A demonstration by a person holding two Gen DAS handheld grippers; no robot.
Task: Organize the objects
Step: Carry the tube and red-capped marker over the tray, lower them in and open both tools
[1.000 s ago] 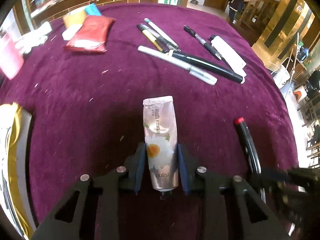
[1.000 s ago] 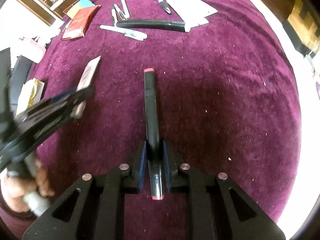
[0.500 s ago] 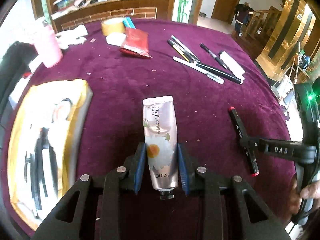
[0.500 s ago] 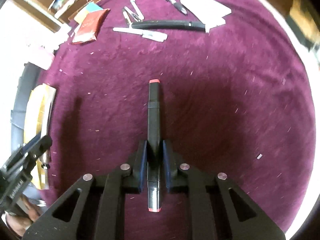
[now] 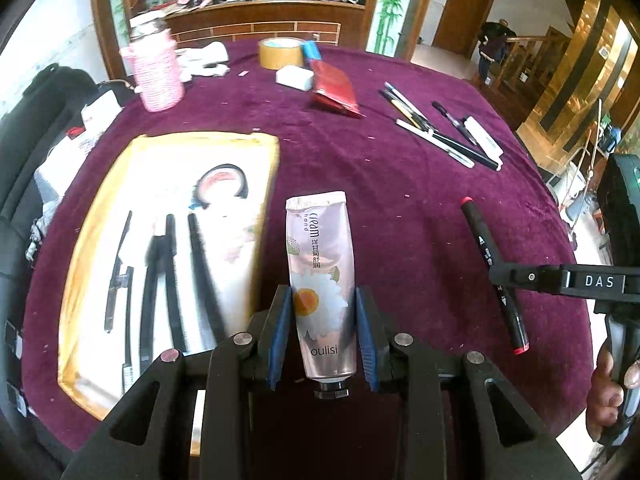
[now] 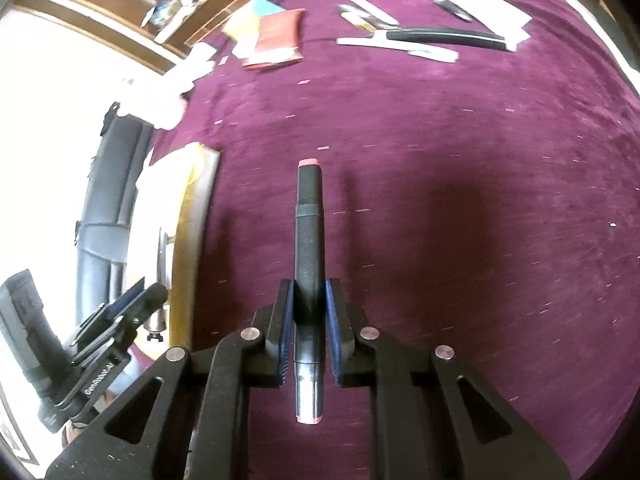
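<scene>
My left gripper (image 5: 322, 300) is shut on a pink hand cream tube (image 5: 320, 256) with a daisy print, held above the purple cloth just right of a gold-rimmed white tray (image 5: 176, 148). The tray holds several black pens and a small roll. My right gripper (image 6: 308, 292) is shut on a black marker (image 6: 308, 232) with red ends, held above the cloth. The marker (image 5: 486, 256) and right gripper also show at the right of the left wrist view. The left gripper shows at the lower left of the right wrist view (image 6: 136, 300), beside the tray (image 6: 192, 216).
Several pens (image 5: 436, 136) and a white case (image 5: 484, 140) lie at the far right of the cloth. A red packet (image 5: 334, 88), tape roll (image 5: 280, 52), white box (image 5: 294, 77) and pink bottle (image 5: 156, 76) stand at the back. A black chair (image 6: 108, 200) is at the left.
Both grippers have pulled back and swung left with their objects. The tray has come fully into the left wrist view and now lies just left of the tube.
</scene>
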